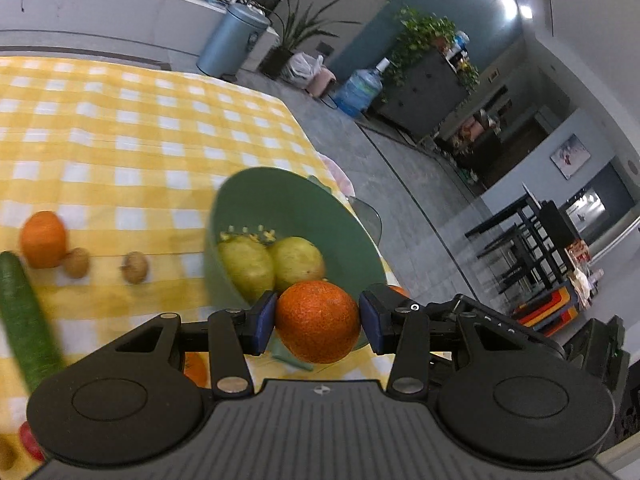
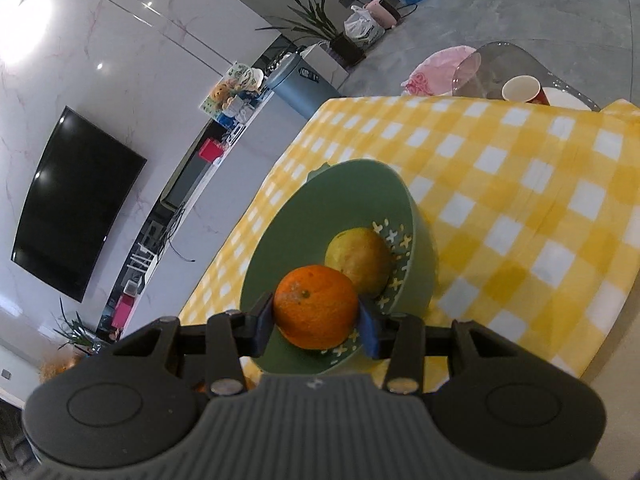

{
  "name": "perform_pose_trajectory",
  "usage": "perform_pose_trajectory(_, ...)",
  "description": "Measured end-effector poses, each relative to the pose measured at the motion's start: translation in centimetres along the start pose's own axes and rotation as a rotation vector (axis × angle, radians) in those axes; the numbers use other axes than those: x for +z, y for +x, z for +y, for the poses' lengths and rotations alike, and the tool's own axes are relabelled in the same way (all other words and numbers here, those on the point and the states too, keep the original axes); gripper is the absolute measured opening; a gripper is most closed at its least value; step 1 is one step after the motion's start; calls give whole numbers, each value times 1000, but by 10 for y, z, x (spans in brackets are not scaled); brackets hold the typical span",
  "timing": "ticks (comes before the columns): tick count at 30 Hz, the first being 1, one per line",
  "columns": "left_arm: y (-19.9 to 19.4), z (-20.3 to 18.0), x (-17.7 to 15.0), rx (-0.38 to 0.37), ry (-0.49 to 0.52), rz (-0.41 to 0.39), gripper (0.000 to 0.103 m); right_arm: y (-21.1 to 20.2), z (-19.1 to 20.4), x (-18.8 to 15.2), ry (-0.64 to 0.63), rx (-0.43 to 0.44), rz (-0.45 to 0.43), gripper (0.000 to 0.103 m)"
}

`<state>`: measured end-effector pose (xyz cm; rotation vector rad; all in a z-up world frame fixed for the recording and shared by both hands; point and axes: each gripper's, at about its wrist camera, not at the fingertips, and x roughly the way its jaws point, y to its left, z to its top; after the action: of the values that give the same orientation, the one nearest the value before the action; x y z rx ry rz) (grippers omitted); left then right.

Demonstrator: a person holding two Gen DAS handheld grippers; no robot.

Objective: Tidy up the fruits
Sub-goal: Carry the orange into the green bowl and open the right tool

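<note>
In the left wrist view my left gripper (image 1: 318, 322) is shut on an orange (image 1: 318, 321), held just in front of the green bowl (image 1: 280, 196), where two yellow-green pears (image 1: 272, 266) lie. In the right wrist view my right gripper (image 2: 316, 322) is shut on another orange (image 2: 315, 307) above the near side of the same green bowl (image 2: 340, 188), with one pear (image 2: 359, 261) showing behind it. Both bowl and fruit sit on the yellow checked tablecloth (image 1: 120, 128).
To the left in the left wrist view lie a third orange (image 1: 43, 239), two small brown tubers (image 1: 105, 264), a cucumber (image 1: 24, 316) and something red (image 1: 30, 440) at the lower edge. A paper cup (image 2: 522, 89) stands past the table's far edge. Table edges run close to the bowl.
</note>
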<state>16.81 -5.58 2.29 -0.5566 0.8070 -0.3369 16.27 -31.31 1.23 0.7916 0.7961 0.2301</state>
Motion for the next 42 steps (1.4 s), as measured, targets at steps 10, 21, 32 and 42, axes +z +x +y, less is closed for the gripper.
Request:
perform_pose_trajectory(10, 33, -3, -3, 32, 23, 47, 51, -4, 3, 1, -70, 3, -93, 52)
perform_pose_trajectory(21, 47, -17, 5, -42, 3, 59, 50, -11, -7, 4, -26, 9, -135, 54)
perform_pose_trajectory(32, 24, -18, 0, 53, 63, -8, 58, -14, -7, 6, -36, 43, -162, 54)
perform_pose_trajectory(42, -38, -13, -7, 92, 85, -73, 79, -9, 13, -4, -152, 41, -104, 68)
